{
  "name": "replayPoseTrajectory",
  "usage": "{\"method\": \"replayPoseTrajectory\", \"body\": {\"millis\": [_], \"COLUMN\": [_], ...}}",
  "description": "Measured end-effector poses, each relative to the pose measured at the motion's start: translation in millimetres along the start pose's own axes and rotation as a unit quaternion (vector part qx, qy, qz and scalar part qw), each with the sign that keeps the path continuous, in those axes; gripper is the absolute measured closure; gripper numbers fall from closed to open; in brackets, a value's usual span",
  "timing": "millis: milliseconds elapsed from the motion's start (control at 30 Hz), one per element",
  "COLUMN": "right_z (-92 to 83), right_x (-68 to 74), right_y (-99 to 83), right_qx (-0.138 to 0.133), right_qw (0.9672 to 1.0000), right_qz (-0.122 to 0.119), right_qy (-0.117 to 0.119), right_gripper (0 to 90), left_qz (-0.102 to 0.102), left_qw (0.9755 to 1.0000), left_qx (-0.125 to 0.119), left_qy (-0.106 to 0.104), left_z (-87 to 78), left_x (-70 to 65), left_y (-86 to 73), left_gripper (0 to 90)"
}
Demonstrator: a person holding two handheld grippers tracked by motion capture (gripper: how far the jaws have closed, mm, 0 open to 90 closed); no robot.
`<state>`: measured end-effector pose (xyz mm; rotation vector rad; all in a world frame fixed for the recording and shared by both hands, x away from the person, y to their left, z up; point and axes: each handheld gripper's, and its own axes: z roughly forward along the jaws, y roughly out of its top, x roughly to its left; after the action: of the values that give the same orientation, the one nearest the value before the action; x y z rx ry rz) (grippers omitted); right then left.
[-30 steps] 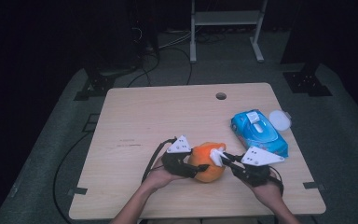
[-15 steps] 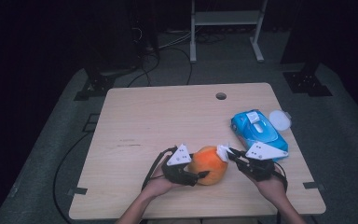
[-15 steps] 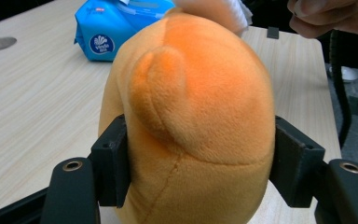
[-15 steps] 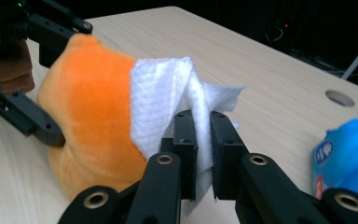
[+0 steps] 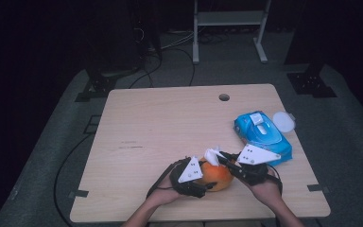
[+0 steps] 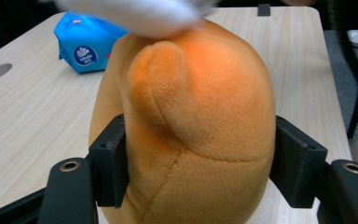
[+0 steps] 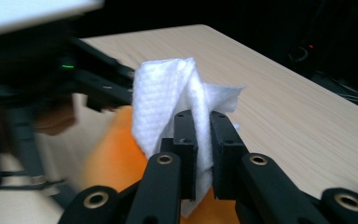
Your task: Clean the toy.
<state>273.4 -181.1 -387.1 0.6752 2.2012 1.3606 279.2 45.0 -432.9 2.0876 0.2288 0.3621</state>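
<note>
An orange plush toy (image 5: 215, 174) rests on the wooden table (image 5: 170, 123) near its front edge. My left gripper (image 5: 208, 182) has it between its jaws. In the left gripper view both pads (image 6: 109, 158) press into the plush's (image 6: 191, 121) sides, though the jaws have just been opening. My right gripper (image 5: 217, 155) comes in from the right, shut on a crumpled white wipe (image 5: 211, 155). The wipe (image 7: 168, 98) sits pinched between the jaws of the right gripper (image 7: 203, 126), right over the top of the plush (image 7: 116, 154). That wipe (image 6: 135, 11) touches the toy's top.
A blue pack of wipes (image 5: 262, 135) lies just right of my right hand, with a small white round lid (image 5: 283, 120) beside it at the table's right edge. A cable hole (image 5: 224, 97) sits at the far side. Bare tabletop spreads to the left and the back.
The plush and my left gripper have shifted slightly right and toward the front edge. The right gripper has brought the wipe left onto the toy's top.
</note>
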Motion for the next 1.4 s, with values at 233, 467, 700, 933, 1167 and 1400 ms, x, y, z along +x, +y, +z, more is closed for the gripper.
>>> {"method": "replayPoseTrajectory", "body": {"millis": [233,467,700,933,1167,1400], "right_z": [-10.2,-26.4,-13.3,-9.9,-26.2,-37.0], "right_x": [-19.4,-10.3,12.9,-11.0,-28.1,-38.1], "right_y": [-21.5,-22.7,-6.3,-17.2,-32.9,-48.5], "right_qx": [0.014,0.013,0.012,0.028,0.033,0.033], "right_qw": [0.9993,0.9994,0.9985,0.9990,0.9985,0.9965], "right_qz": [0.033,0.029,0.001,0.024,0.043,0.075], "right_qy": [-0.009,0.015,0.054,0.026,-0.005,-0.018], "right_gripper": [81.7,81.8,81.7,81.7,81.7,81.7], "left_qz": [-0.045,0.002,0.034,0.013,-0.012,-0.035], "left_qw": [0.9984,0.9997,0.9993,0.9997,0.9996,0.9988], "left_qx": [-0.019,-0.008,0.004,-0.014,-0.021,-0.029], "left_qy": [-0.029,-0.021,-0.015,-0.016,-0.016,-0.018], "left_z": [1.4,5.1,4.2,4.6,2.5,2.6], "left_x": [5.9,-6.5,-13.8,-8.7,-2.5,3.7], "left_y": [-1.6,2.3,3.2,-2.1,-4.8,-6.2], "left_gripper": [19.4,25.2,26.7,27.3,27.4,27.4]}}
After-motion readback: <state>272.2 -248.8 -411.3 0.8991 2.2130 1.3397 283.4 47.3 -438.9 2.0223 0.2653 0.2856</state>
